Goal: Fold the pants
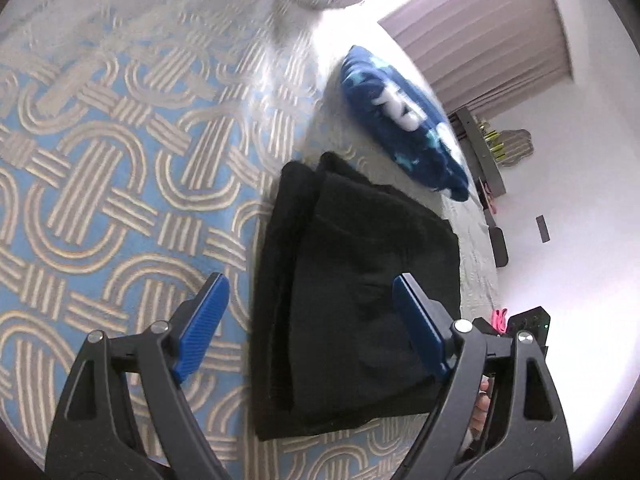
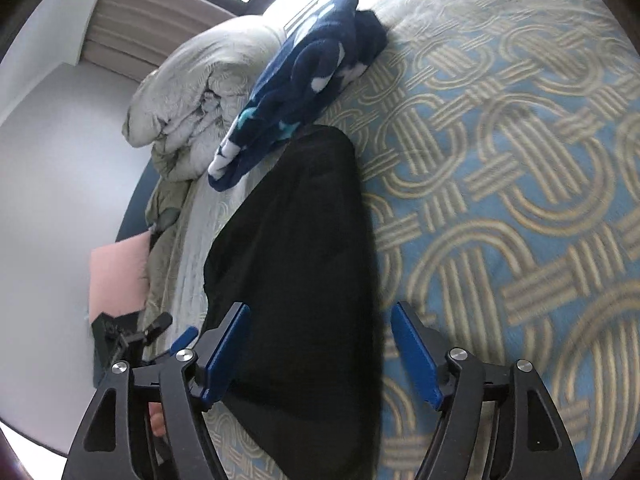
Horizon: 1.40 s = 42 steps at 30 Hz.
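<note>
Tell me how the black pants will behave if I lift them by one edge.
The black pants look like soft, thick fabric in folded layers, so they will probably sag and unfold. On the patterned bedspread they would likely drag and bunch rather than slide. Both grippers are open.

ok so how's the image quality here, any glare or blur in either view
Left wrist view: wall and curtain blown out by glare, far bedspread smeared, black pants a detail-less dark mass. Right wrist view: window overexposed, pants' right edge blurred, fisheye bends the bedspread pattern.
</note>
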{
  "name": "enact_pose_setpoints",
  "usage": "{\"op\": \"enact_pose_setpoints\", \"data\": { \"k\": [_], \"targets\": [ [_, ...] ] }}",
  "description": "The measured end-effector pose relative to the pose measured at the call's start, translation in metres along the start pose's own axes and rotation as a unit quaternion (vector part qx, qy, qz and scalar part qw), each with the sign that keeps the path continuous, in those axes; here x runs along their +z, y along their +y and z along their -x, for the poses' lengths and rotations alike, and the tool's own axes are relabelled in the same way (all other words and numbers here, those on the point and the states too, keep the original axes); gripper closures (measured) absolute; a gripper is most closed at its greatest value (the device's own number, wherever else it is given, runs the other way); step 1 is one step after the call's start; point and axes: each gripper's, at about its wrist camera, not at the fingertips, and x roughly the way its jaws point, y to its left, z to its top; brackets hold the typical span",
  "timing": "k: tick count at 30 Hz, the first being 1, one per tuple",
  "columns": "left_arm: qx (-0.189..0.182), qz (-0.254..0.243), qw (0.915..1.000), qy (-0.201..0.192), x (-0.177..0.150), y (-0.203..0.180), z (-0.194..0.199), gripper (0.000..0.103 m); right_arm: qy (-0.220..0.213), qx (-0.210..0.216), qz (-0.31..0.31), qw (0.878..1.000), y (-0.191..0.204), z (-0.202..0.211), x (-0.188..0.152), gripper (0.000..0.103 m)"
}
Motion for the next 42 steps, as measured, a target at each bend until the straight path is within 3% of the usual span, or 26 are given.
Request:
{"op": "enact_pose_setpoints", "data": {
  "k": [5, 9, 13, 19, 23, 26, 33, 42],
  "targets": [
    [0.025, -0.008, 0.9991, 0.034, 0.004, -0.001, -0.017, 0.019, 0.020, 0.002, 0.011, 1.000, 0.007, -0.009, 0.007, 0.021],
    [0.013, -0.012, 0.9986, 0.049, 0.011, -0.010, -0.025, 0.019, 0.040, -0.016, 0.040, 0.998, 0.017, -0.019, 0.013, 0.021],
    [0.002, -0.018, 0.9972, 0.073, 0.019, -0.016, -0.035, 0.019, 0.061, -0.005, 0.038, 0.997, 0.019, -0.031, 0.022, 0.021],
    [0.032, -0.024, 0.9958, 0.083, 0.032, -0.017, -0.048, 0.019, 0.075, 0.005, 0.026, 0.997, 0.019, -0.042, 0.036, 0.020],
    [0.031, -0.020, 0.9953, 0.089, 0.035, -0.018, -0.050, 0.019, 0.078, 0.013, 0.014, 0.997, 0.015, -0.048, 0.043, 0.020],
    [0.008, -0.034, 0.9934, 0.109, 0.027, -0.025, -0.053, 0.019, 0.080, 0.015, 0.012, 0.997, 0.017, -0.050, 0.046, 0.020],
    [-0.014, -0.067, 0.9858, 0.153, 0.004, -0.031, -0.041, 0.019, 0.118, 0.048, 0.027, 0.991, 0.019, -0.042, 0.025, 0.020],
    [-0.008, -0.048, 0.9863, 0.158, 0.021, -0.037, -0.061, 0.019, 0.114, 0.060, 0.020, 0.991, 0.021, -0.057, 0.040, 0.020]
  ]
}}
